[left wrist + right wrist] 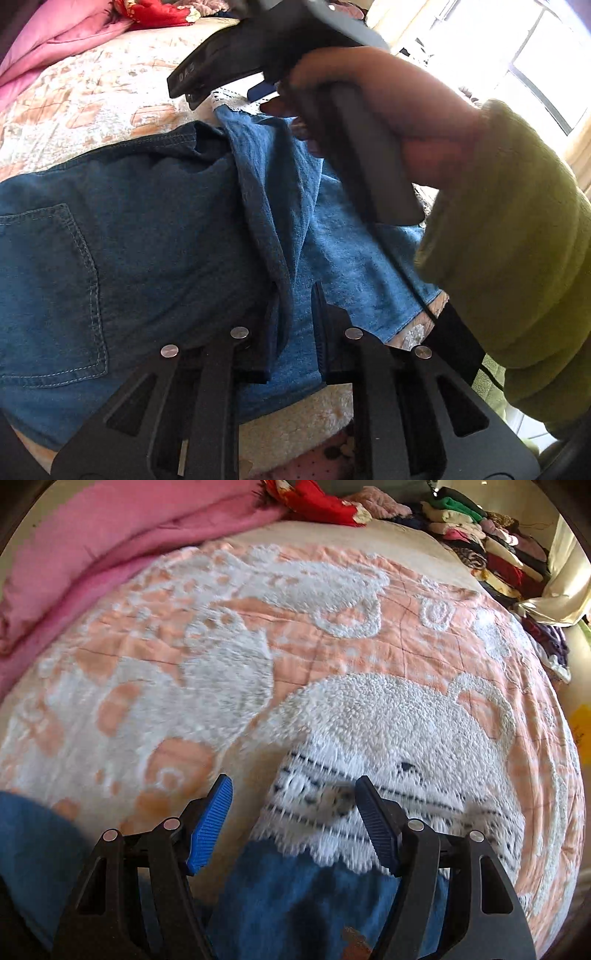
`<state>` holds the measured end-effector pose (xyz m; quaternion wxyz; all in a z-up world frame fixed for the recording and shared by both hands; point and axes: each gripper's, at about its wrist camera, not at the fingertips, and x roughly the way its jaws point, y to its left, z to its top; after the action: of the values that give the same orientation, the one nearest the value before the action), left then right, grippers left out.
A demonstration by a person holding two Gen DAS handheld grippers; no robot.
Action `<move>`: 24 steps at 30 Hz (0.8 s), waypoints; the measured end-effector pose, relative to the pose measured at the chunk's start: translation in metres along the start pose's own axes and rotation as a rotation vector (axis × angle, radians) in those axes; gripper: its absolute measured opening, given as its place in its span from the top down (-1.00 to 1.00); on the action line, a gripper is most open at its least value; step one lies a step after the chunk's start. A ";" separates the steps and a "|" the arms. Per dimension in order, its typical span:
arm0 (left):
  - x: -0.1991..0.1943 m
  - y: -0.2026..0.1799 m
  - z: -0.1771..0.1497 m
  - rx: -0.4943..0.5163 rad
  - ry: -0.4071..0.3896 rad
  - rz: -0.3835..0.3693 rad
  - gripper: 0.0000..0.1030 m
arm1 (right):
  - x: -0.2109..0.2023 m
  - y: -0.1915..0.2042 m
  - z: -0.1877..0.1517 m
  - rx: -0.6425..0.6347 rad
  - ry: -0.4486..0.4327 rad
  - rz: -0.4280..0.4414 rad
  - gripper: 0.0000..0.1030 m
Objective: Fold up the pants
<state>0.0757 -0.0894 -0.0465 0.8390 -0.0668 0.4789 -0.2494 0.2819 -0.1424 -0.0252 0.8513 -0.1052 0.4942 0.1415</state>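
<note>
Blue denim pants (pixel 122 229) lie on the bed, back pocket up at the left, a lighter leg (pixel 351 258) running right with a white lace hem (pixel 231 101) at the far end. My left gripper (pixel 295 314) has its fingers on either side of a fold of denim at the pants' near edge; the jaws look nearly closed on it. My right gripper (pixel 293 805) is open, blue pads (pixel 210 827) apart, just over the lace hem (pixel 332 805) of the blue leg (pixel 295 897). The right gripper and hand also show in the left wrist view (pixel 351 129).
The bed has a peach and white fleece blanket (pixel 258 635). A pink duvet (pixel 92 546) lies along the far left. Stacks of folded clothes (pixel 480 542) sit at the far right edge. A bright window (pixel 517 55) is at the right.
</note>
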 end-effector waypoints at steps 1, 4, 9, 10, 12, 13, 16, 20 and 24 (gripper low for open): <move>0.000 0.000 0.001 0.005 -0.002 0.003 0.81 | 0.004 -0.002 0.002 0.007 0.005 -0.009 -0.18; -0.002 0.000 0.001 0.010 -0.008 0.007 0.81 | 0.006 -0.015 0.003 0.038 -0.010 -0.006 0.49; -0.002 0.002 0.002 0.003 -0.015 0.024 0.81 | -0.022 -0.049 -0.007 0.105 -0.075 0.057 0.82; -0.002 0.003 0.002 0.005 -0.015 0.032 0.80 | -0.033 -0.058 -0.012 0.124 -0.095 0.074 0.82; -0.002 0.005 0.003 0.003 -0.018 0.045 0.68 | -0.055 -0.074 -0.023 0.156 -0.131 0.094 0.83; -0.003 0.006 0.003 0.000 -0.023 0.056 0.59 | -0.065 -0.080 -0.028 0.166 -0.147 0.099 0.84; -0.006 0.007 0.004 0.004 -0.036 0.081 0.58 | -0.101 -0.106 -0.049 0.212 -0.197 0.131 0.84; -0.015 0.008 0.004 0.030 -0.052 0.092 1.00 | -0.146 -0.138 -0.089 0.284 -0.241 0.172 0.84; -0.028 0.006 0.003 0.084 -0.085 0.108 1.00 | -0.174 -0.159 -0.138 0.352 -0.251 0.215 0.84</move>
<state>0.0688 -0.0706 -0.0253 0.8729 -0.0159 0.4349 -0.2206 0.1429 -0.3592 0.0652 0.8913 0.1164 0.4100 0.1547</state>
